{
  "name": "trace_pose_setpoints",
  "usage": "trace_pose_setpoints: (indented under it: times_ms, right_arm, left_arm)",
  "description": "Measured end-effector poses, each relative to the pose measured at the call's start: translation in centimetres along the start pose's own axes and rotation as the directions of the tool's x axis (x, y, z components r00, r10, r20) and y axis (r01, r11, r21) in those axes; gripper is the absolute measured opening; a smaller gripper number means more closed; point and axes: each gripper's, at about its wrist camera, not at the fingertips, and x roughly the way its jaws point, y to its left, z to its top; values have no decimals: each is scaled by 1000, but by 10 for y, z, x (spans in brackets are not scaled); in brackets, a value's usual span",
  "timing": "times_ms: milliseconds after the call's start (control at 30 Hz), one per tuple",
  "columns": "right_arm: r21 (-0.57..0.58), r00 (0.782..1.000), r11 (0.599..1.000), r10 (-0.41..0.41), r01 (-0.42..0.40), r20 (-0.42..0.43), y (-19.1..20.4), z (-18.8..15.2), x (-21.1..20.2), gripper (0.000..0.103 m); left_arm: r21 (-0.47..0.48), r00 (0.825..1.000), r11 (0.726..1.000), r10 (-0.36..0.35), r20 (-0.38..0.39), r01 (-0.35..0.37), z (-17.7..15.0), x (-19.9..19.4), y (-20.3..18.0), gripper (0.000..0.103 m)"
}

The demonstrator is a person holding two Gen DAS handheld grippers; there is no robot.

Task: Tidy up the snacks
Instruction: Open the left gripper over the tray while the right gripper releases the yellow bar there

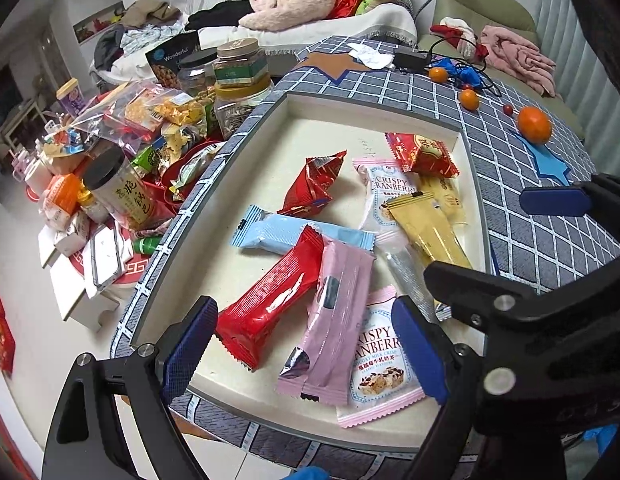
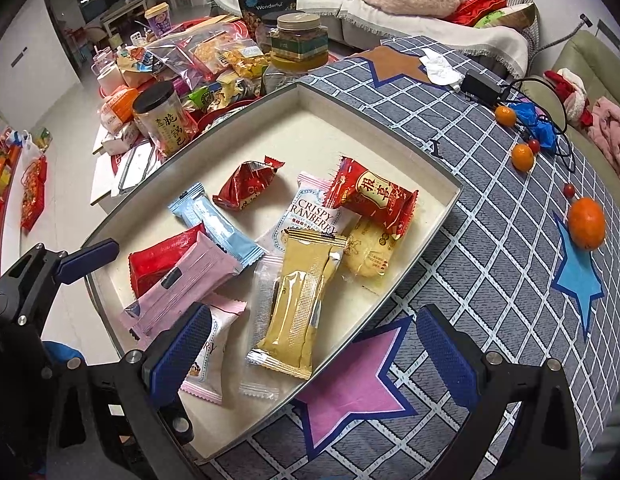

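A shallow white tray (image 1: 369,114) (image 2: 310,136) with a grey rim rests on a checked grey cover. Several wrapped snacks lie in it. My left gripper (image 1: 306,352) hovers open over the tray's near end, its jaws either side of a red bar (image 1: 270,304), a pink bar (image 1: 333,320) and a cranberry packet (image 1: 381,364), touching none. My right gripper (image 2: 313,360) stands open above the tray's near rim, with a gold bar (image 2: 302,300) just ahead of its fingers. A light blue bar (image 2: 218,220) and a red square packet (image 2: 369,196) lie farther in.
A low table (image 1: 82,292) at the left is crowded with jars (image 1: 238,80) and snack bags. Oranges (image 2: 585,222), a charger (image 2: 483,88) and cables lie on the cover at the right. A sofa with clothes (image 1: 294,0) stands behind.
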Motion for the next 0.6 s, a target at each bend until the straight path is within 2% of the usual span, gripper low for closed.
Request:
trace_pose_setpoints:
  times_ms: [467,600]
  right_arm:
    - [-5,1000,1000,-1,1,-2,0,-1,0,103]
    - [-4,1000,1000,3,-3,-1,1,-2,0,103]
  left_arm:
    - [4,1000,1000,5,-8,-5,0,1,-3,91]
    - [11,1000,1000,9,21,-9,-2,-3,-2,91]
